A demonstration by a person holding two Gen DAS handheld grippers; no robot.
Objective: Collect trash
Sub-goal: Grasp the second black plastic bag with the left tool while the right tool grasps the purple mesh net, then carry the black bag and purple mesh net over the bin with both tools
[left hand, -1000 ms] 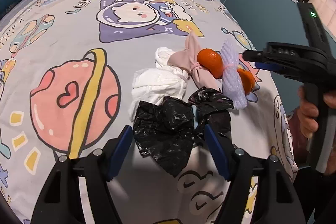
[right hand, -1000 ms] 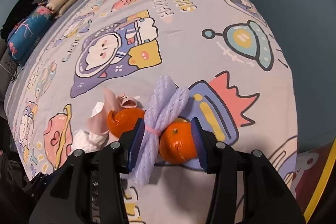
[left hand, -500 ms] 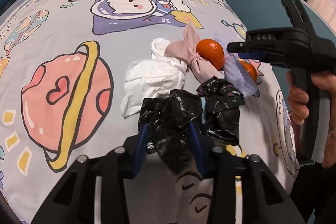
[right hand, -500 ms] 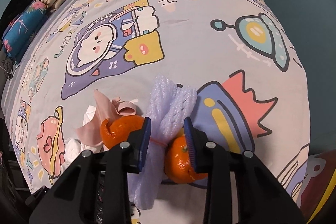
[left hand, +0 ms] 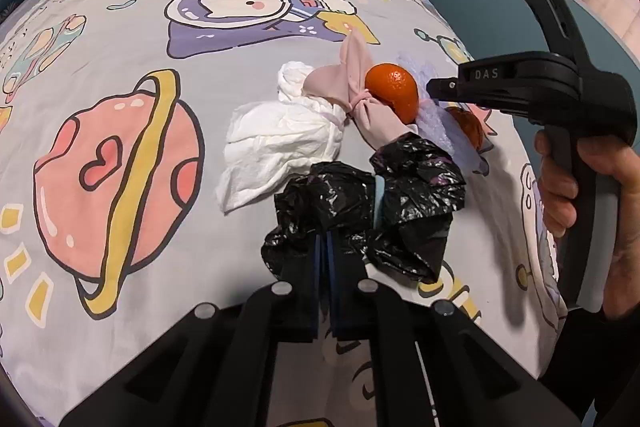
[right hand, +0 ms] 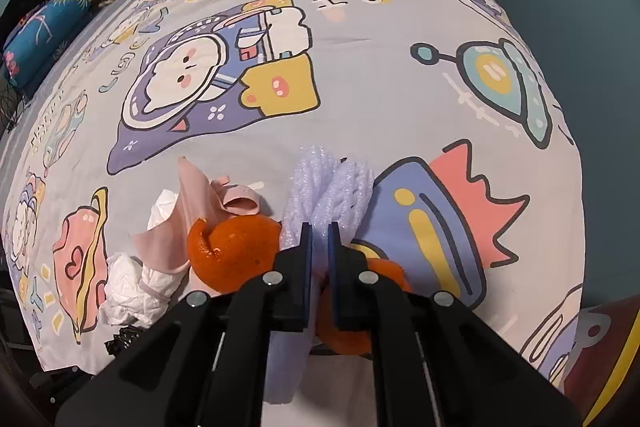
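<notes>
Your left gripper (left hand: 325, 247) has its fingers pinched together on the black plastic bag (left hand: 360, 211), which lies crumpled on the bed (left hand: 120, 27) just in front of the white tissue (left hand: 280, 143). Your right gripper (right hand: 318, 247) is clamped on the lilac foam fruit net (right hand: 328, 183), squeezed thin between two oranges: one orange (right hand: 236, 251) to its left, the other orange (right hand: 348, 331) partly hidden under the fingers. The bag is light, limp and slick, so a bunched fold is likely the safest hold; a single layer may slide out or tear. The net is soft and springy, probably best taken at its tied waist. A pink rag (right hand: 200, 199) lies touching the tissue. The oranges would roll if nudged, so lift the net straight up.
</notes>
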